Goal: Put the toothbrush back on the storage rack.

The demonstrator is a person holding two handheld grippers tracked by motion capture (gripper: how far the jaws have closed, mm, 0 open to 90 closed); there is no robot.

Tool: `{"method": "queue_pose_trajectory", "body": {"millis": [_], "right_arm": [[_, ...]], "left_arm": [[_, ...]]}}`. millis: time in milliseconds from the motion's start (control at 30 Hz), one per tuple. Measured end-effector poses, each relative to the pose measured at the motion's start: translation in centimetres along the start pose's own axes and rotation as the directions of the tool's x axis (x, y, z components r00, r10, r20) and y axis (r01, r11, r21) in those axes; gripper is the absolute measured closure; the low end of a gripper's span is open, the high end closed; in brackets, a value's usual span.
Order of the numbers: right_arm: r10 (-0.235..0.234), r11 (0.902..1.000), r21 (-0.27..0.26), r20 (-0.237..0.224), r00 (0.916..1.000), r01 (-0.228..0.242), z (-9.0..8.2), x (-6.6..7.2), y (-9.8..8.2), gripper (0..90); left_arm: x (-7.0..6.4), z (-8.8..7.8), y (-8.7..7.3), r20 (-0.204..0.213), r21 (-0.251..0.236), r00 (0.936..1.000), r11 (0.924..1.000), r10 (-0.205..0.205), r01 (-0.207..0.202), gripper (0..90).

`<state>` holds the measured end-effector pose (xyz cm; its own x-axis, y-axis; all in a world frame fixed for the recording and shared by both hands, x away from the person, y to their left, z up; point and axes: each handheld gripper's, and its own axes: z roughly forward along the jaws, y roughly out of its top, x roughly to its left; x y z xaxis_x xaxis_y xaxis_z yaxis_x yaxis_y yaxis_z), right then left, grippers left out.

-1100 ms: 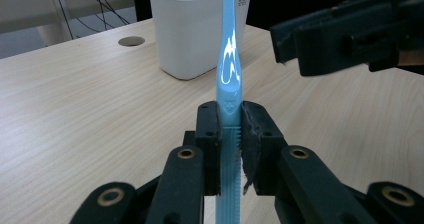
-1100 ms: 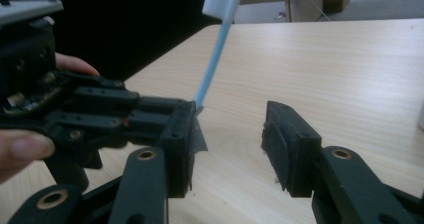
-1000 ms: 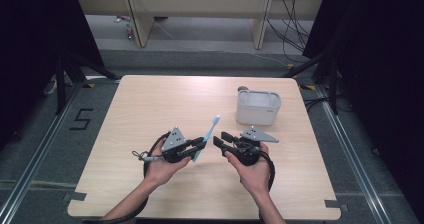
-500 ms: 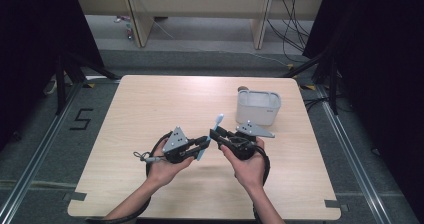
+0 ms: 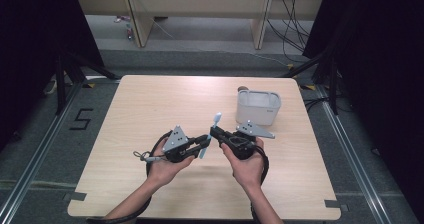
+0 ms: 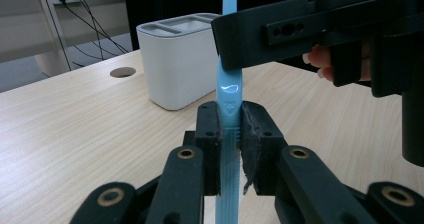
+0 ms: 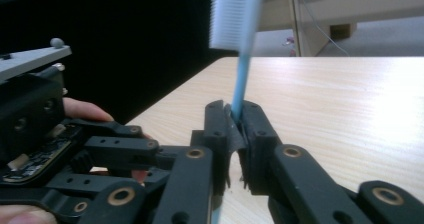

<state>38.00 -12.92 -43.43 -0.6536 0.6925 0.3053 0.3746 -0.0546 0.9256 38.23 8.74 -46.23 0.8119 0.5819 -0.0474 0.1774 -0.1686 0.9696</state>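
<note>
A light blue toothbrush with white bristles is held above the table between both grippers. My left gripper is shut on its ribbed handle, low down. My right gripper is shut on the thin neck, just below the head. In the left gripper view the right gripper clamps the handle a little above my own jaws. The brush stands nearly upright, head tilted away from the person.
A white compartmented holder stands on the wooden table at the back right, just beyond the right hand. A round hole in the tabletop lies behind the holder. A shelf unit stands on the floor past the far edge.
The right gripper has moved left from beside the holder to the toothbrush and shut on its neck. The left gripper keeps its hold and has barely moved.
</note>
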Motion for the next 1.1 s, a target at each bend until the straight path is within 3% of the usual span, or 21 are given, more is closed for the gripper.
{"method": "queue_pose_trajectory", "body": {"millis": [33, 67, 200, 300, 333, 367, 467, 500, 567, 867, 933, 1000, 1100], "right_arm": [[0.015, 0.9998, 0.014, -0.005, 0.9999, -0.015, -0.1, 0.3, 0.1, 85.8], [-0.022, 0.9997, 0.009, 0.000, 0.9998, 0.022, 0.1, 0.2, 0.1, 85.9], [-0.052, 0.9986, 0.003, 0.003, 0.9986, 0.052, 0.1, 0.3, 0.2, 86.0], [-0.054, 0.9985, 0.003, 0.005, 0.9985, 0.054, -0.1, 0.5, 0.4, 86.1], [-0.076, 0.9971, -0.006, 0.014, 0.9970, 0.076, -0.1, 0.4, 0.5, 86.1], [-0.054, 0.9985, 0.002, 0.010, 0.9985, 0.054, -0.2, 0.6, 0.5, 86.1], [-0.080, 0.9966, -0.013, 0.032, 0.9963, 0.081, -0.4, 0.3, 0.7, 86.1], [-0.059, 0.9982, -0.007, 0.025, 0.9979, 0.060, -0.5, 0.4, 0.8, 86.1], [-0.094, 0.9953, -0.022, 0.032, 0.9950, 0.095, -0.5, 0.2, 0.8, 86.1], [-0.105, 0.9943, -0.014, 0.045, 0.9935, 0.106, -0.8, 0.2, 1.0, 86.1], [-0.080, 0.9965, -0.017, 0.051, 0.9955, 0.081, -0.9, 0.3, 1.0, 86.1], [-0.109, 0.9936, -0.021, 0.060, 0.9922, 0.111, -0.9, 0.1, 1.0, 86.1], [-0.113, 0.9931, -0.025, 0.064, 0.9916, 0.114, -1.1, 0.0, 1.1, 86.1]], "left_arm": [[0.0, 0.0, 0.1, -0.002, 0.007, 1.0000, 1.0000, 0.007, -0.007, 78.2], [0.1, 0.1, 0.0, 0.006, -0.006, 0.9999, 0.9999, 0.010, -0.010, 78.2], [0.1, 0.0, 0.3, -0.006, 0.002, 0.9992, 0.9992, 0.039, -0.039, 76.8], [0.2, -0.2, 0.2, -0.028, 0.003, 0.9977, 0.9981, 0.061, -0.061, 69.6], [0.2, -0.2, 0.2, -0.029, -0.001, 0.9977, 0.9981, 0.061, -0.061, 67.2], [0.2, -0.2, 0.2, -0.030, -0.006, 0.9970, 0.9975, 0.071, -0.071, 65.1], [0.2, -0.5, 0.1, -0.049, 0.016, 0.9939, 0.9951, 0.099, -0.098, 58.7], [0.2, -0.6, 0.1, -0.059, 0.019, 0.9927, 0.9943, 0.106, -0.105, 56.3], [0.3, -0.8, 0.0, -0.078, 0.040, 0.9886, 0.9912, 0.129, -0.126, 50.9], [1.5, -2.4, -0.9, -0.140, 0.056, 0.9818, 0.9910, 0.129, -0.122, 40.7], [1.8, -2.9, -1.1, -0.149, 0.057, 0.9809, 0.9914, 0.125, -0.117, 40.4], [2.1, -3.3, -1.4, -0.157, 0.055, 0.9808, 0.9926, 0.116, -0.108, 40.4], [2.4, -4.0, -1.8, -0.168, 0.056, 0.9807, 0.9942, 0.100, -0.091, 40.4]]}}
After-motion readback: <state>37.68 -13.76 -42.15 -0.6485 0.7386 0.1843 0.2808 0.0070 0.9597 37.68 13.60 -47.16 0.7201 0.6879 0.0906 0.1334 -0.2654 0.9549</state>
